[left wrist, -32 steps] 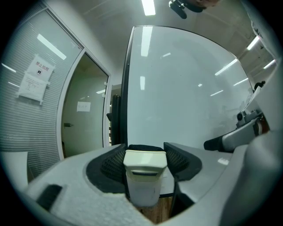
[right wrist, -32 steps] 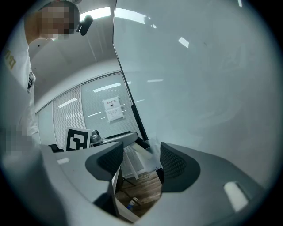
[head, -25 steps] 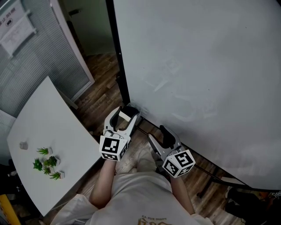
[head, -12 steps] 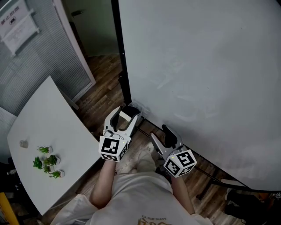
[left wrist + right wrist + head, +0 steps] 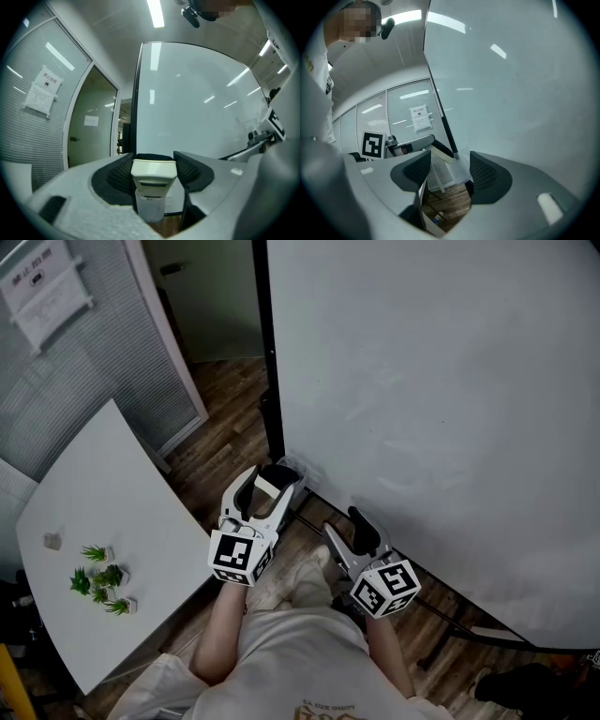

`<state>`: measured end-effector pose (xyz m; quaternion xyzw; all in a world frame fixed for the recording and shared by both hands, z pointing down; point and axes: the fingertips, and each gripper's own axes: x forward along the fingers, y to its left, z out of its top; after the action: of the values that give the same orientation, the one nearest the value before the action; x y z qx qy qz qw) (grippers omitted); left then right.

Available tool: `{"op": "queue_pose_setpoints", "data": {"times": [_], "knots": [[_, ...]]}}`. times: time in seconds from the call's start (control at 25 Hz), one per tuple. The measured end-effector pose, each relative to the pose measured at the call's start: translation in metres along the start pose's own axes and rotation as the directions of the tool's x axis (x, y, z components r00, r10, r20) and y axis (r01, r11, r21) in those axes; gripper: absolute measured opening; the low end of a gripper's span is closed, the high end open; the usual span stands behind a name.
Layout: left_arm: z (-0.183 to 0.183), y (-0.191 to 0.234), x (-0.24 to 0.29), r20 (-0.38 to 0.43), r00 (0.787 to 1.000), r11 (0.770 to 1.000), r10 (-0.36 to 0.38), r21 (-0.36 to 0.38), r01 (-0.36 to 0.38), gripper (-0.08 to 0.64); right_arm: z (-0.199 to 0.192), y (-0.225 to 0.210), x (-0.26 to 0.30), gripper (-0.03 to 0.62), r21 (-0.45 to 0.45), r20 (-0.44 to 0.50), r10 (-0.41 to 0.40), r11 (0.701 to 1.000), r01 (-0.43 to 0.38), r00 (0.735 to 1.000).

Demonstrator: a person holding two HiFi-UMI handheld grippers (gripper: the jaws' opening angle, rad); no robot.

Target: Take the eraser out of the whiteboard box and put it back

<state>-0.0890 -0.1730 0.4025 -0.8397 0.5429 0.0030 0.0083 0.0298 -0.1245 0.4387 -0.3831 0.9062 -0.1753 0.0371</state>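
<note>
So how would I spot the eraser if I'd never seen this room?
Start at the big whiteboard and go down to its lower left corner, by the black frame. There the left gripper is shut on the eraser, a small cream block with a dark slot in its face; the right gripper beside it holds nothing.

Left of the left tool (image 5: pixel 270 480) stands a white surface (image 5: pixel 122 493). Small green plants (image 5: pixel 101 579) and a small grey item (image 5: pixel 52 541) sit near its far-left edge, apart from each other. Wood floor (image 5: pixel 225 442) lies beyond the tool. A paper notice (image 5: pixel 42 279) hangs on the blinds (image 5: pixel 84 362), far left.
</note>
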Motion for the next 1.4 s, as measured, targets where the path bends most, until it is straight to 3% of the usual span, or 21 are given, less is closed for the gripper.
{"op": "queue_pose_setpoints", "data": {"times": [0.4, 1.4], "knots": [[0.016, -0.006, -0.018, 0.036, 0.999, 1.0, -0.001, -0.012, 0.002, 0.265, 0.002, 0.011, -0.005, 0.264, -0.012, 0.006, 0.011, 1.0, -0.011, 1.0], [0.018, 0.001, -0.048, 0.033, 0.999, 1.0, 0.027, -0.009, -0.026, 0.266, -0.006, 0.034, -0.006, 0.261, 0.004, -0.006, 0.044, 0.999, -0.044, 0.999]]}}
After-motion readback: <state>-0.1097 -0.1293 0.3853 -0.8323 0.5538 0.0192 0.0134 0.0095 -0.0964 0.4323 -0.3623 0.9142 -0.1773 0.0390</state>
